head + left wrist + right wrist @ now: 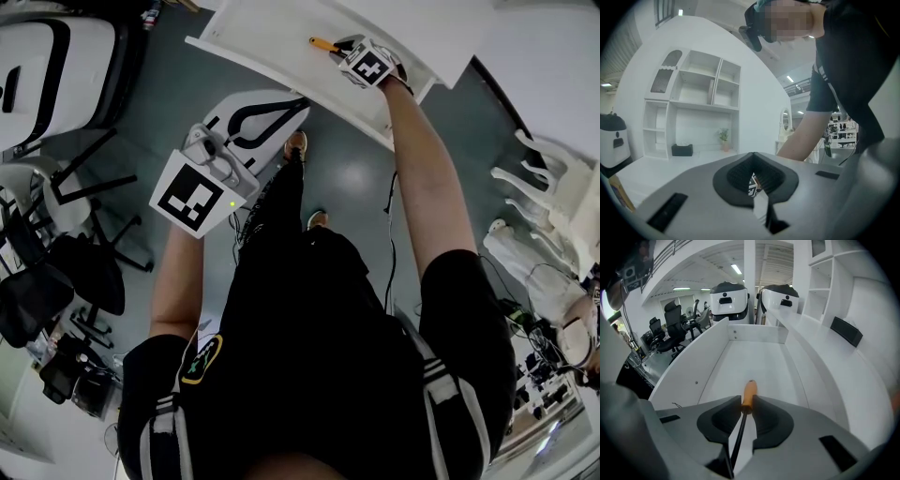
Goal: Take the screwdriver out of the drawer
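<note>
Orange-handled, the screwdriver (pixel 749 393) sat clamped in our right gripper (pixel 745 405), the jaws closed on it where handle meets shaft, the handle pointing out over the floor of the open white drawer (pixel 757 363). We judged the grasp done and the tool probably raised off the drawer floor, though we could not see a clear gap. What remained, as we read it, was to carry it out over the drawer walls. Our left gripper (pixel 753 180) hung well apart, jaws together with nothing between them
</note>
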`<state>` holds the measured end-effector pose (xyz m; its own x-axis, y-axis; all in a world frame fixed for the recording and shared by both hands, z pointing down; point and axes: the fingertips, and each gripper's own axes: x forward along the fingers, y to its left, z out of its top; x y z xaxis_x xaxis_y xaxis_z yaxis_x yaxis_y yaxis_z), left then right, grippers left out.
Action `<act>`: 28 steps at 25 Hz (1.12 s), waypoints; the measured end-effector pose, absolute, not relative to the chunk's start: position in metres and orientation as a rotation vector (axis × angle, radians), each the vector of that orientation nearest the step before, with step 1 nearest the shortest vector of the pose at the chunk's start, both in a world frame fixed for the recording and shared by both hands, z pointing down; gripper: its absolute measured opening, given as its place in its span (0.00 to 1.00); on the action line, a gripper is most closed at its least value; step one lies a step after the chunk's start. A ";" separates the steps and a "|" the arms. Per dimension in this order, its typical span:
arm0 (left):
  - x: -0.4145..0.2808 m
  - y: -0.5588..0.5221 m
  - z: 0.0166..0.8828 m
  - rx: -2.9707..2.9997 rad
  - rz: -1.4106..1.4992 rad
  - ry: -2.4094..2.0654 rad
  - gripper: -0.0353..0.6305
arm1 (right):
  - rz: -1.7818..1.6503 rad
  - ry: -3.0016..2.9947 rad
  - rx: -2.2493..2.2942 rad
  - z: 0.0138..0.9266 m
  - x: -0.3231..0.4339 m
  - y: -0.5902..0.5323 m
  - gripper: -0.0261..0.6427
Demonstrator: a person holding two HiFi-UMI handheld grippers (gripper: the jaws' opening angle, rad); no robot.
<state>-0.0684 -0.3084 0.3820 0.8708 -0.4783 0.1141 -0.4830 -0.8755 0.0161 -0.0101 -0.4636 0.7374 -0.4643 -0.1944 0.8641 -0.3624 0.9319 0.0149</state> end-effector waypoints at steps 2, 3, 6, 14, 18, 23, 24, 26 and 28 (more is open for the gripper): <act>-0.068 -0.305 0.377 2.999 0.152 -0.772 0.08 | 0.198 -2.062 0.406 0.731 -0.007 -0.462 0.19; -0.068 -0.304 0.375 3.001 0.147 -0.772 0.08 | 0.190 -2.065 0.406 0.727 -0.008 -0.461 0.19; -0.068 -0.300 0.370 3.005 0.124 -0.773 0.08 | 0.164 -2.071 0.400 0.715 -0.010 -0.457 0.19; -0.062 -0.290 0.355 3.043 0.080 -0.750 0.08 | 0.070 -2.069 0.390 0.686 -0.005 -0.445 0.19; -0.058 -0.287 0.352 3.052 0.070 -0.748 0.08 | 0.043 -2.095 0.412 0.665 -0.003 -0.440 0.19; -0.053 -0.280 0.347 3.060 0.066 -0.753 0.08 | 0.025 -2.162 0.475 0.631 -0.001 -0.435 0.19; -0.052 -0.278 0.347 3.062 0.070 -0.754 0.08 | 0.026 -2.185 0.493 0.623 -0.001 -0.433 0.19; -0.049 -0.275 0.346 3.068 0.074 -0.759 0.08 | 0.013 -2.221 0.518 0.607 -0.001 -0.428 0.19; -0.047 -0.270 0.342 3.077 0.075 -0.764 0.08 | -0.012 -2.250 0.538 0.589 0.000 -0.422 0.19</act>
<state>-0.0474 -0.2698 0.3420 0.8828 -0.4682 0.0387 -0.4668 -0.8835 -0.0400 0.0004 -0.4218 0.5892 -0.5854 -0.3830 0.7145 -0.3751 0.9093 0.1801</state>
